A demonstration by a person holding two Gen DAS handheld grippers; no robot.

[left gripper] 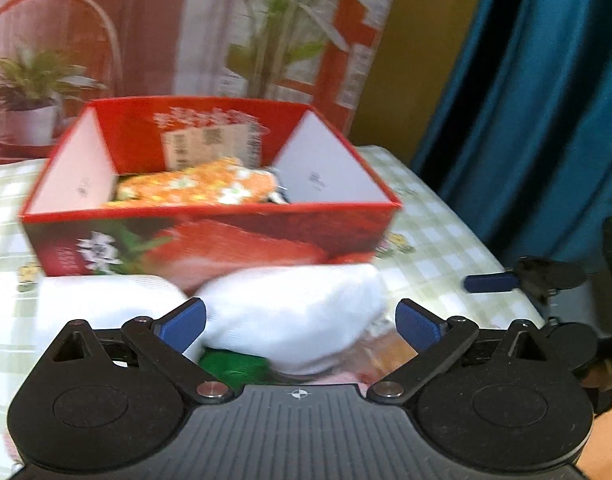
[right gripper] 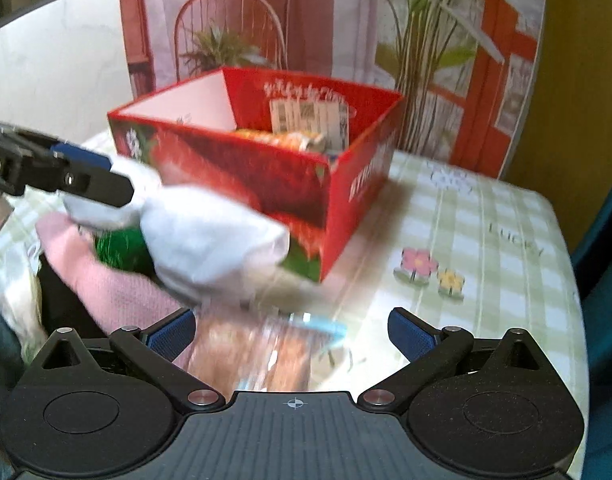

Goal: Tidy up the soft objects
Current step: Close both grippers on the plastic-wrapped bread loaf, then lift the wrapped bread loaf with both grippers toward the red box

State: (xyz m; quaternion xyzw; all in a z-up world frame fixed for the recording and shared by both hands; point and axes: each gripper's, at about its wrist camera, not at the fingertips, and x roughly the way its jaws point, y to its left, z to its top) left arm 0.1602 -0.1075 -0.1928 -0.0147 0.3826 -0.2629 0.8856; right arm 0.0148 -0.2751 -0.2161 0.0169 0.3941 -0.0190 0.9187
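A white soft cloth (left gripper: 289, 312) lies bunched in front of the red cardboard box (left gripper: 225, 248), on top of a green item (left gripper: 233, 364) and a pink knitted piece (right gripper: 117, 280). My left gripper (left gripper: 301, 320) is open, its blue pads on either side of the white cloth (right gripper: 209, 236). An orange floral soft item (left gripper: 201, 186) lies inside the box (right gripper: 241, 176). My right gripper (right gripper: 293, 336) is open just above a clear packet (right gripper: 273, 352) with something brown inside. The frames are blurred by motion.
The table wears a green checked cloth (right gripper: 486, 248) with flower prints; its right edge meets a teal curtain (left gripper: 526, 100). A printed backdrop with plants (right gripper: 426, 40) stands behind the box. One finger of the right gripper (left gripper: 490, 282) shows at the left wrist view's right side.
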